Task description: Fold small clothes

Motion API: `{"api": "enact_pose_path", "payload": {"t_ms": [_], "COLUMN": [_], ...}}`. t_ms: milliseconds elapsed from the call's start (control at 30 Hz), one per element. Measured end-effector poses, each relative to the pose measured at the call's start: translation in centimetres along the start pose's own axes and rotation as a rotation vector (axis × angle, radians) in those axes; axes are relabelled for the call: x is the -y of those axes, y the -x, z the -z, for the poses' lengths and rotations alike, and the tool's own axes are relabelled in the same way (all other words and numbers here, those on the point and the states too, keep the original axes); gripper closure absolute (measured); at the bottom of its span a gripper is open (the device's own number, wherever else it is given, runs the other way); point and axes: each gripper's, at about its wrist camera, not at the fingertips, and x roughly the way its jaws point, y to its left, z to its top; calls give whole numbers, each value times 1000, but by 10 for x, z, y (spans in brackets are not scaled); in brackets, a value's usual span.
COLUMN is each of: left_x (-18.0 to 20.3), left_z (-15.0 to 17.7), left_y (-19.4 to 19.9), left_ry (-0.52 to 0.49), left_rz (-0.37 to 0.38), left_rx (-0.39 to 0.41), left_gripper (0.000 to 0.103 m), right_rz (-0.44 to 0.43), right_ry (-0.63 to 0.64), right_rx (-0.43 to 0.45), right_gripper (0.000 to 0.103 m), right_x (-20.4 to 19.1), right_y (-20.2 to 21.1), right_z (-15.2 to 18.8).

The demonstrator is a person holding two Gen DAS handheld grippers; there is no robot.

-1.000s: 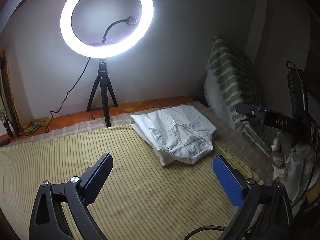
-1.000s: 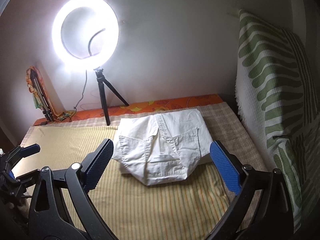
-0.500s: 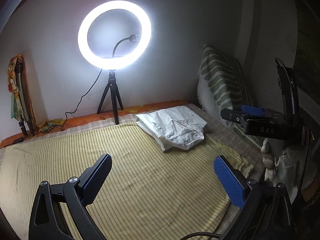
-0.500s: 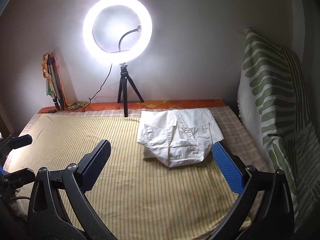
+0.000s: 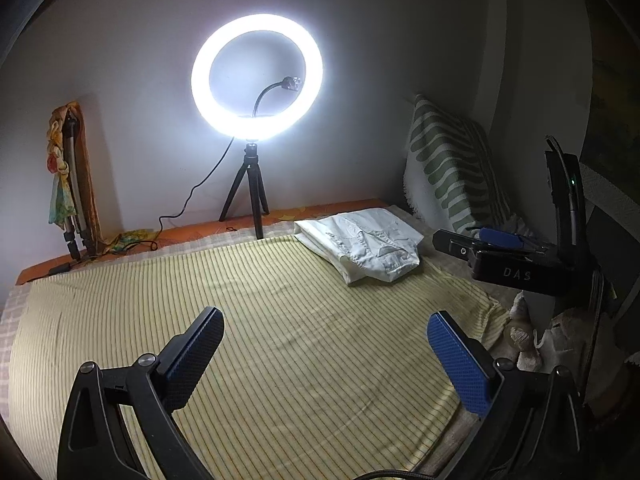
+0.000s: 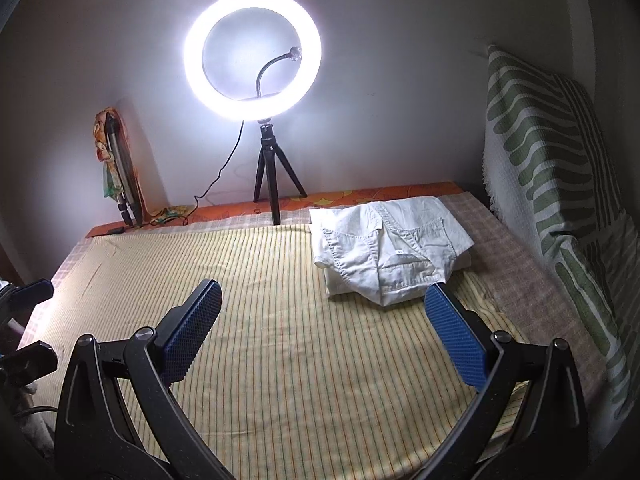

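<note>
Bed (image 5: 280,320) with striped sheet, ring light (image 5: 257,78) at rear wall. Left tongs (image 5: 324,354) released, empty, above the sheet. Right tongs (image 6: 322,330) released, empty, level. Folded white shorts (image 6: 390,246) lie rear right, just beyond the right tongs.

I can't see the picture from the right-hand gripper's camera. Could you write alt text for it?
A folded white garment lies on a yellow striped bedsheet, beyond the open, empty right gripper whose blue-padded fingers frame the foreground. Behind it a lit ring light on a small tripod stands by the wall, and a green-patterned cushion leans at the right.
</note>
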Motion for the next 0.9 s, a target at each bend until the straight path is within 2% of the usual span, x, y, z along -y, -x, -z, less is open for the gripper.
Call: {"api": "enact_pose_path", "payload": {"t_ms": [100, 233, 533, 900], "left_x": [1, -1, 0, 6], "left_z": [4, 9, 16, 19], "left_y": [5, 4, 3, 2], "left_ry": [-19, -17, -37, -57], "left_rz": [-23, -42, -108, -102], "left_rx": [13, -16, -22, -43], "left_gripper": [0, 0, 0, 0], "right_rz": [5, -25, -9, -1], "right_ry": [-17, -54, -37, -47], "right_rx": [28, 47, 20, 0], "right_gripper": [0, 0, 0, 0], "right_x": [3, 10, 9, 12], "right_y": [2, 1, -9, -16], "right_z": [2, 8, 15, 19]}}
